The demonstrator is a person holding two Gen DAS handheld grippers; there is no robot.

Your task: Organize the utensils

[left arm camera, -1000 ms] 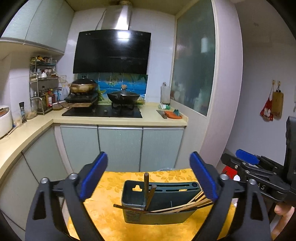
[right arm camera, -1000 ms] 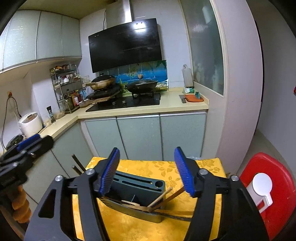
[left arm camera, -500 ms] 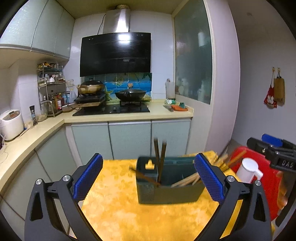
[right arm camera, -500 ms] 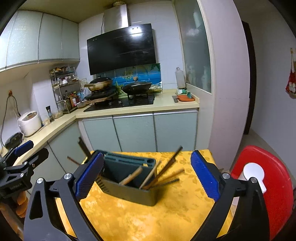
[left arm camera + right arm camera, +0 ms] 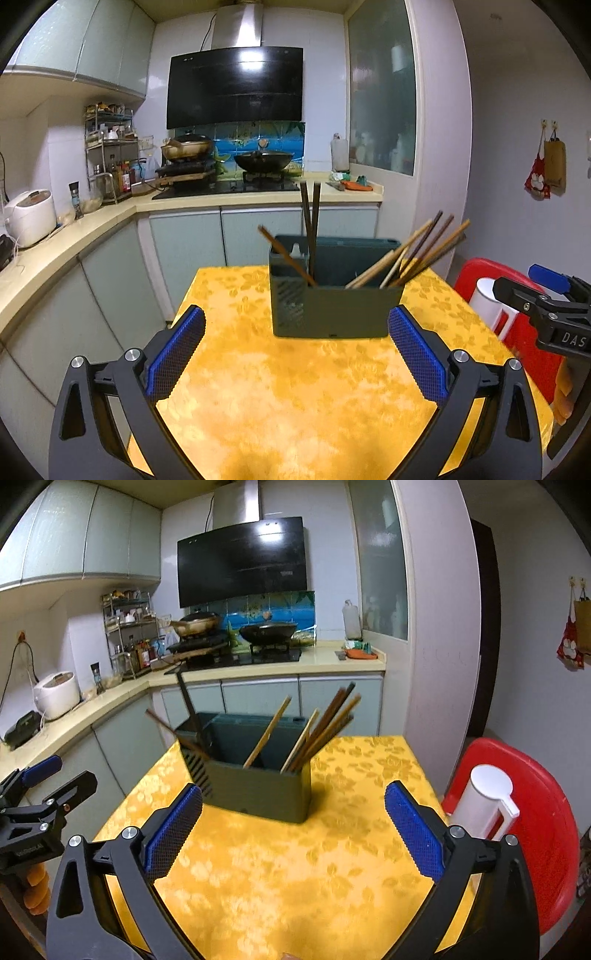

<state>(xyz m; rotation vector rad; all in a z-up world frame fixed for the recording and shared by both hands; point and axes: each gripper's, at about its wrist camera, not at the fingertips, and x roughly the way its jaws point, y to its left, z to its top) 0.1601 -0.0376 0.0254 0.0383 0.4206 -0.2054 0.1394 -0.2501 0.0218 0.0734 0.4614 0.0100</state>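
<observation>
A dark green utensil holder (image 5: pixel 332 306) stands upright on the yellow tablecloth (image 5: pixel 295 387); it also shows in the right wrist view (image 5: pixel 255 786). Several chopsticks (image 5: pixel 417 251) lean out of its right compartment, and three darker ones (image 5: pixel 309 221) stand in the left compartment. In the right wrist view the chopsticks (image 5: pixel 325 723) lean right. My left gripper (image 5: pixel 295 354) is open and empty, in front of the holder. My right gripper (image 5: pixel 293 834) is open and empty, also short of the holder.
A red plastic stool (image 5: pixel 532 812) with a white container (image 5: pixel 484 801) stands right of the table. Kitchen counter (image 5: pixel 92 229) and cabinets run behind and to the left. The other gripper shows at the right edge of the left view (image 5: pixel 546 314) and the left edge of the right view (image 5: pixel 33 808).
Both grippers have drawn back and lowered from above the holder to in front of it. The holder now stands upright with chopsticks sticking up. Both jaws stay open.
</observation>
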